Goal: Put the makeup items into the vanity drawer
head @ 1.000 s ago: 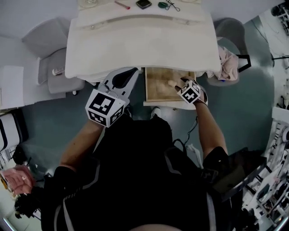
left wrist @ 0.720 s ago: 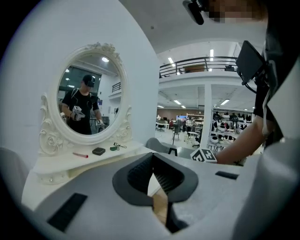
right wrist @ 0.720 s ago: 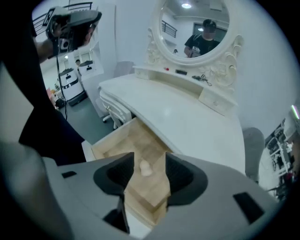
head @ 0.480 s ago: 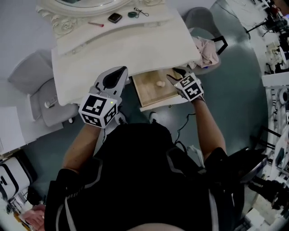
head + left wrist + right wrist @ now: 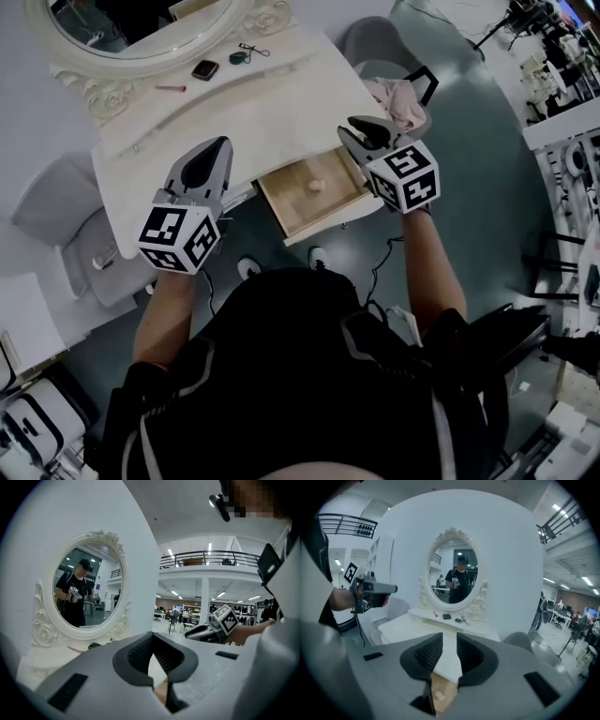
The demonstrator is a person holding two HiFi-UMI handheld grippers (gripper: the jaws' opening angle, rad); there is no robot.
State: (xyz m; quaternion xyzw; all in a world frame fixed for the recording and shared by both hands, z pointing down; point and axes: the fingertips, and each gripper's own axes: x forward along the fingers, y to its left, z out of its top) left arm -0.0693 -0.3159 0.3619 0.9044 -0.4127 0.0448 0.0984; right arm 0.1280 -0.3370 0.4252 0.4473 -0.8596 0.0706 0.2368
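The white vanity (image 5: 272, 117) has its wooden drawer (image 5: 295, 206) pulled open, with a small beige item (image 5: 315, 185) lying inside. That item also shows below the jaws in the right gripper view (image 5: 439, 695). On the shelf under the mirror lie a pink stick (image 5: 172, 88), a black compact (image 5: 204, 69) and a green item (image 5: 239, 58). My right gripper (image 5: 356, 131) hangs above the drawer's right side. Its jaws have just been closing and now stand slightly open (image 5: 450, 641) with nothing between them. My left gripper (image 5: 220, 142) hovers over the tabletop, shut and empty (image 5: 152, 637).
An oval mirror (image 5: 141, 28) in a carved white frame backs the vanity. A grey chair (image 5: 70, 202) stands to the left. Another chair with pink cloth (image 5: 398, 98) on it is at the right. Cables lie on the floor near my feet.
Both grippers have risen, the right one far more. It left the drawer, where the beige item stays. Its jaws have narrowed. The head view has swung, tilting the vanity.
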